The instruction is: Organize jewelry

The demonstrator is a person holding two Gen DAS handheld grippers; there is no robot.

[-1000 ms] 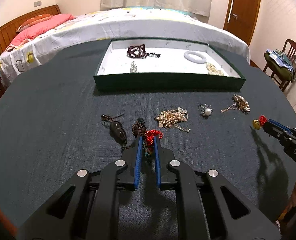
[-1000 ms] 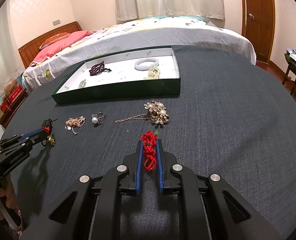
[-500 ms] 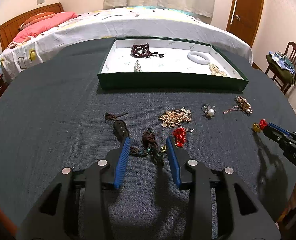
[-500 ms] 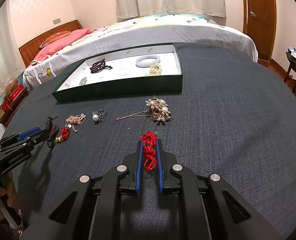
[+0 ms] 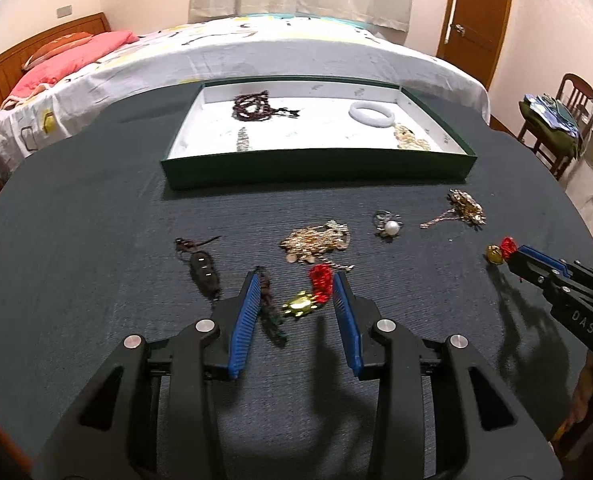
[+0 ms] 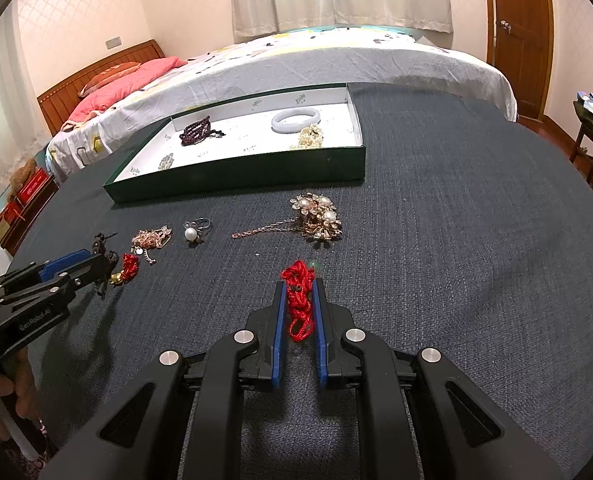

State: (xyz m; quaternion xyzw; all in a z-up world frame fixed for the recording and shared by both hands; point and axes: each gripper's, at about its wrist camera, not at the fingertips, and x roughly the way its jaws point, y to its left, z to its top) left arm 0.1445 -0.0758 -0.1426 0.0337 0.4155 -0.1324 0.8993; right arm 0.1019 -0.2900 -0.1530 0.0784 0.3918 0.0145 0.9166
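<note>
1. While the left tongs (image 5: pixel 294 286) stand spread over the table (image 5: pixel 76 240), a red-tasselled charm (image 5: pixel 312 292) lies loose between their pads.
2. Right tongs (image 6: pixel 296 286) are pressed together, pinching a red cord (image 6: pixel 298 300).
3. Beyond both, the green tray (image 6: pixel 236 178) holds a white bangle (image 6: pixel 295 120) and dark beads (image 6: pixel 194 133).
</note>
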